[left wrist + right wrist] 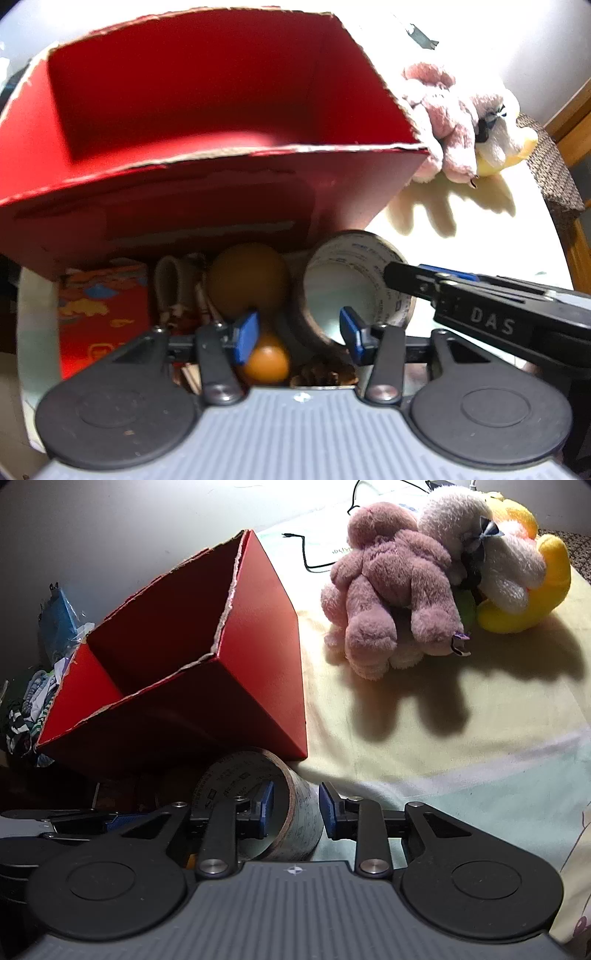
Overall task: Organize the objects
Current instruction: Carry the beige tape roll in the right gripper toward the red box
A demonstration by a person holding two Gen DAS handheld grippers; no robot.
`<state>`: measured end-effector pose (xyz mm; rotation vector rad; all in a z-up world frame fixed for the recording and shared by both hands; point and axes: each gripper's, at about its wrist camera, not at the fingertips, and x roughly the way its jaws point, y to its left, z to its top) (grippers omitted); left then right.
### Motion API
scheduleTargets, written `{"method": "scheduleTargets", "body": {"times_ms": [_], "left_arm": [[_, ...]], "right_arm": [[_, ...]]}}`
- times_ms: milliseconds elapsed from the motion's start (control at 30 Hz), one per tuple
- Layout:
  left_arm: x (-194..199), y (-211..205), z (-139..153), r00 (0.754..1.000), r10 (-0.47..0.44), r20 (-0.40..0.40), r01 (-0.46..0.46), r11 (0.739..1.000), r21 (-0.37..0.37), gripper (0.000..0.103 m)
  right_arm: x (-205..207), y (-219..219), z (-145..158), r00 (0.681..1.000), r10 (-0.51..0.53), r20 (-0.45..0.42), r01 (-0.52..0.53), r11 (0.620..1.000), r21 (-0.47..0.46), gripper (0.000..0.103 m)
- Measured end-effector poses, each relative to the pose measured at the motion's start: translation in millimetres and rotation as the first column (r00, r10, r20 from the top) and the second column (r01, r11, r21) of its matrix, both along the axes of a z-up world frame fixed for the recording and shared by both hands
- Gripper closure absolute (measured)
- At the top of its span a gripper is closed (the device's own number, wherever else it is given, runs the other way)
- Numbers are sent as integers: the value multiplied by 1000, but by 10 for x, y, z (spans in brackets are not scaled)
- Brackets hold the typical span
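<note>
A tall red cardboard box point(221, 192) point(266, 657) stands open-topped and looks empty inside. In front of it a roll of printed tape point(358, 280) point(299, 812) sits on edge. My right gripper point(295, 808) point(417, 280) is shut on the roll's wall, one pad inside and one outside. My left gripper point(300, 336) hangs open just short of the roll, holding nothing. Around its fingers lie a brown ball point(247, 280), an orange ball point(267, 363), a pine cone point(321, 374), a white loop point(170, 284) and a red printed packet point(103, 314).
A pile of plush toys lies to the right of the box: a pink bear point(395, 590) point(450, 122), a pale one point(498, 554) and a yellow one point(546, 576). A black cable point(306, 554) runs behind. Clothes point(33, 701) lie left of the box. A woven chair point(550, 166) stands at the right edge.
</note>
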<state>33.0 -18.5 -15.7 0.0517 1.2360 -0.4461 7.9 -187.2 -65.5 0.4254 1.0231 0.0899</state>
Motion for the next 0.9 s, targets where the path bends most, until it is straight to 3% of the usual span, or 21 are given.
{"method": "scheduleTargets", "body": {"times_ms": [67,100,300,533,767,900], "left_arm": [[31,-23,-66,999,-18,-30,17,1000,-13,63],[42,-35,-84,999,-22,-40,21,1000,-8,77],[54,-94,-94,997,-73,-37,72,997,-30,85],[-20,-176,49,985,-173,12,173,983,-61,85],[-228,-364,440,927,-337,165,355,930,-91,85],[-260,-462,735,889,-371,267,412,904,-114,85]], "right_arm": [[24,-17,-33,1000,-2,-14,2,1000,3,82],[34,-20,-40,1000,-2,-16,2,1000,7,88],[17,-45,6,1000,-11,-11,11,1000,2,90],[-117,-120,192,999,-37,35,38,999,-36,90],[-394,-304,628,990,-109,91,117,989,-92,90],[-470,-372,979,972,-138,188,160,981,-106,90]]}}
